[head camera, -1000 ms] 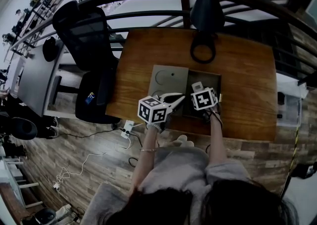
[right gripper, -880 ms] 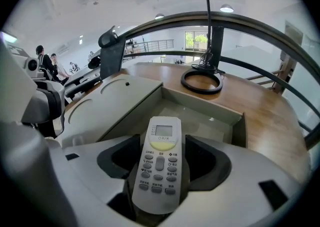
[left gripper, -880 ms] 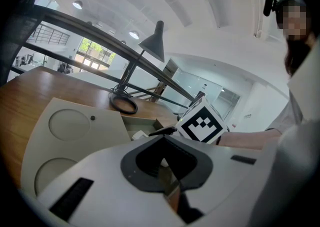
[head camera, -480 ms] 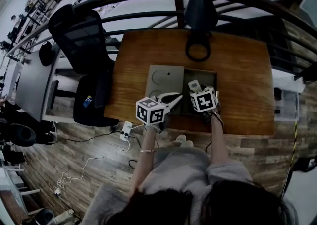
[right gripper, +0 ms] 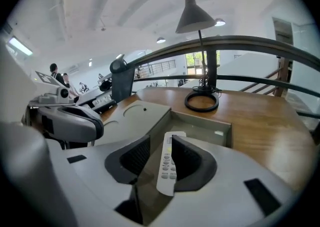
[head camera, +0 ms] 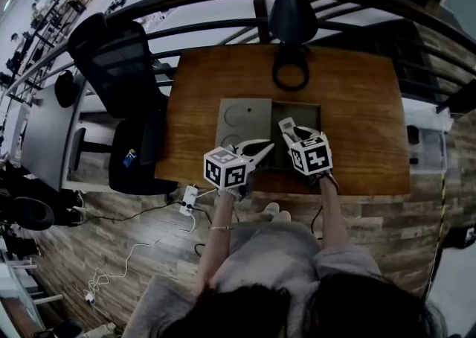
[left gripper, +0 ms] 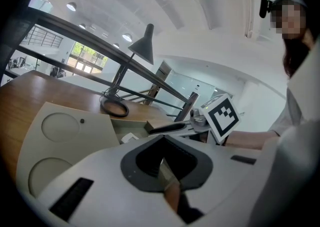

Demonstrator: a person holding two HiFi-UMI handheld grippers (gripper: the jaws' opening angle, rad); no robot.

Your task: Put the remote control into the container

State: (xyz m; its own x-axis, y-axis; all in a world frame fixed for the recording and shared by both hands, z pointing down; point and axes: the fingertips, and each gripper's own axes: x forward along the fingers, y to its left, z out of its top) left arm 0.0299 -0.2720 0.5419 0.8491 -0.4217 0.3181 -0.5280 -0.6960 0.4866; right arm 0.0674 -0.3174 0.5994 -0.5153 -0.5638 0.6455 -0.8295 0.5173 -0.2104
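The white remote control point(right gripper: 168, 166) stands between the jaws of my right gripper point(right gripper: 161, 143) and leans on the right pad. A gap shows between it and the left pad, and the jaws are closing. In the head view the remote point(head camera: 285, 126) sticks out ahead of the right gripper point(head camera: 291, 135), over the open grey container point(head camera: 312, 113). My left gripper point(head camera: 266, 147) hovers by the container's near left corner. Its jaws are closed to a thin slit with nothing in them point(left gripper: 161, 143).
The container's flat grey lid point(head camera: 244, 117) lies left of the container on the wooden table point(head camera: 364, 120). A desk lamp's ring base point(head camera: 290, 76) stands behind it. A black office chair point(head camera: 123, 68) and a railing lie beyond the table's far and left edges.
The view has shifted a little to the left. Both grippers and the remote keep their places relative to the container.
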